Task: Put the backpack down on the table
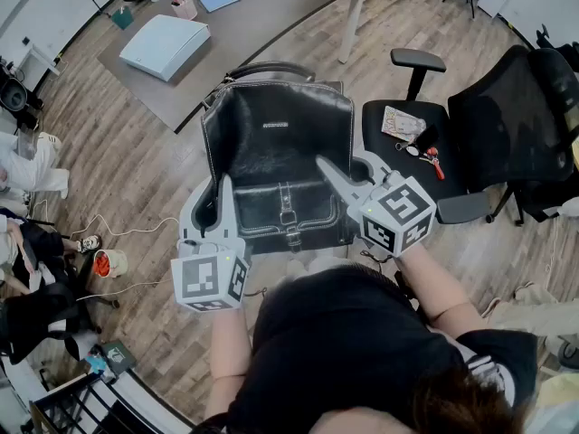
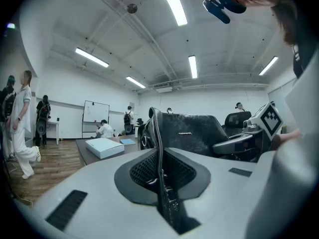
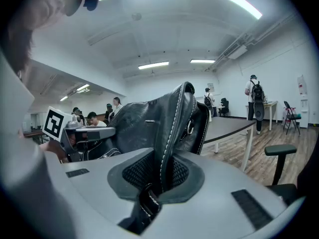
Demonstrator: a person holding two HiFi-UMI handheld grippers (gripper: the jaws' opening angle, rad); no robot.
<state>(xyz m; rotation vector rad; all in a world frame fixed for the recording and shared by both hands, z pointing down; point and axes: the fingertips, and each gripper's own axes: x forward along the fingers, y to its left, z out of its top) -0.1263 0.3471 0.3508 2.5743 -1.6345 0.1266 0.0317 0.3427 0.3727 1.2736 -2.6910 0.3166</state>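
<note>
The backpack (image 1: 276,161) is held in the air in front of the person, front face turned up toward the head view. Its top handle is near the near edge of the counter (image 1: 262,7), and the bag is not yet resting on it. The left gripper (image 1: 222,197) is pinched on the bag's left side edge; in the left gripper view the jaws are pressed onto the leather seam with almost no gap. The right gripper (image 1: 327,172) is clamped the same way on the right side edge, with the stitched rim between its jaws. The step in hand is judged to be carry-and-lower. Both grips should be kept tight and level so the bag is not twisted or let sag. The bag should be moved forward until its whole base is over bare counter, short of the white box (image 1: 165,46) and clear of the office chair (image 1: 425,125) at the right. It should be lowered until its weight is taken by the counter. Only then should both jaws be released together, so it is not tipped off the edge. Such thin edge grips are judged liable to slip if jerked.
</note>
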